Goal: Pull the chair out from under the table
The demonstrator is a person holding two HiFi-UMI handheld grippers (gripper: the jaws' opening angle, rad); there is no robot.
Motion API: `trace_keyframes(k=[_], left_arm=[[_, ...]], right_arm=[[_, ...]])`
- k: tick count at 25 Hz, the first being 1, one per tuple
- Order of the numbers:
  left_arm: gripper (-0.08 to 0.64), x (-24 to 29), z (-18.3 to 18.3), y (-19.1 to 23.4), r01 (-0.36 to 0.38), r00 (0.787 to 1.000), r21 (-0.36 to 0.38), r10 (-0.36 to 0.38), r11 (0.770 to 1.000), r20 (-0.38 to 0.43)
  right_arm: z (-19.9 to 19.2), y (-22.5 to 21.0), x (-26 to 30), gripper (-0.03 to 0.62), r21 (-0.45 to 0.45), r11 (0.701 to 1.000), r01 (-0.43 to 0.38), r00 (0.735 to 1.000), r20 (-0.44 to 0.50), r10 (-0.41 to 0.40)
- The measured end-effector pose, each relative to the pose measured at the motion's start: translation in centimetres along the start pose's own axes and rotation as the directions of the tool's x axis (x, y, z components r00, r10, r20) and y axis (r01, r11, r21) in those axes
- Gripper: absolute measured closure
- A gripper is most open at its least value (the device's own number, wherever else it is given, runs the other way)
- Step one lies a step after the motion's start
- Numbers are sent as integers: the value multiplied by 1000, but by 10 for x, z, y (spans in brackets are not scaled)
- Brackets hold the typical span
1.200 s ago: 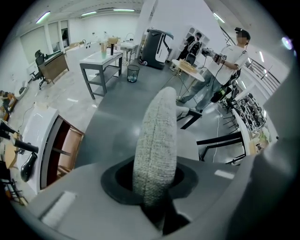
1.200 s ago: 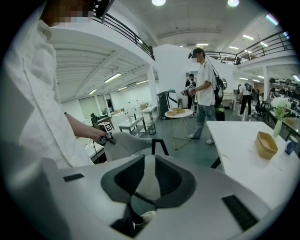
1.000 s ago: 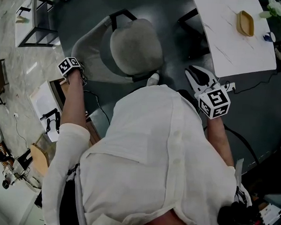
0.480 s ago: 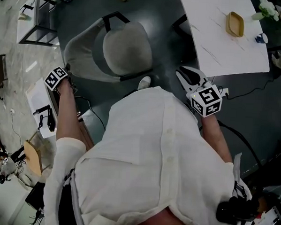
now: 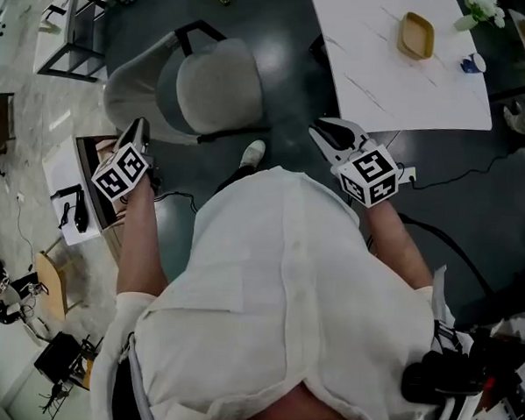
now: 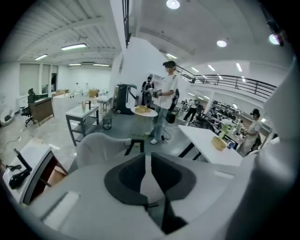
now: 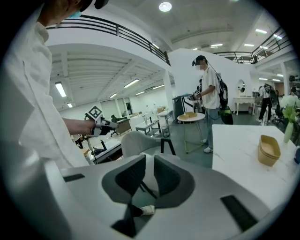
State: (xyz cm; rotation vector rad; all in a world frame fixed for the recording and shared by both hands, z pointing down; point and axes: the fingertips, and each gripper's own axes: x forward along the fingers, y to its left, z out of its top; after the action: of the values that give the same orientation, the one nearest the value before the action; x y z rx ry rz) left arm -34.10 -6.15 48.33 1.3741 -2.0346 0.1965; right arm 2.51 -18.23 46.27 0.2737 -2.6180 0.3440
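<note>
Left gripper (image 5: 141, 125) (empty, jaws just narrowed to a slit) left of the chair (image 5: 207, 92); right gripper (image 5: 325, 130), narrowly parted, right of it.

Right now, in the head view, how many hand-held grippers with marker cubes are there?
2. The left gripper, jaws just closing with nothing between, hangs beside the grey padded chair; the right gripper is near the white table's corner. None looks hidden.
</note>
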Motion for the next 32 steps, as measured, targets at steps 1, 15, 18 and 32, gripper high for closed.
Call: trace_keyframes(k=[1,15,18,32], left_arm=[[527,-7,-4,-24,31,999,23,-31,999,11],[554,-98,-103,-299,524,851,283,-511,804,-124],[554,-107,-112,-328,569,820,300,-555,766,-141],[554,-141,-111,-342,625,774,288,-623,725,-111]], right_arm=[[-3,-1,-4,538,-6,1000,-10,1000,1,10],[-45,15,-68,549,-33,991,-129,992,4,130],[-56,22,-77,551,-34,987,-155,988,-1,155],[-64,67,-92,557,-54,986,-156,988,-17,156]])
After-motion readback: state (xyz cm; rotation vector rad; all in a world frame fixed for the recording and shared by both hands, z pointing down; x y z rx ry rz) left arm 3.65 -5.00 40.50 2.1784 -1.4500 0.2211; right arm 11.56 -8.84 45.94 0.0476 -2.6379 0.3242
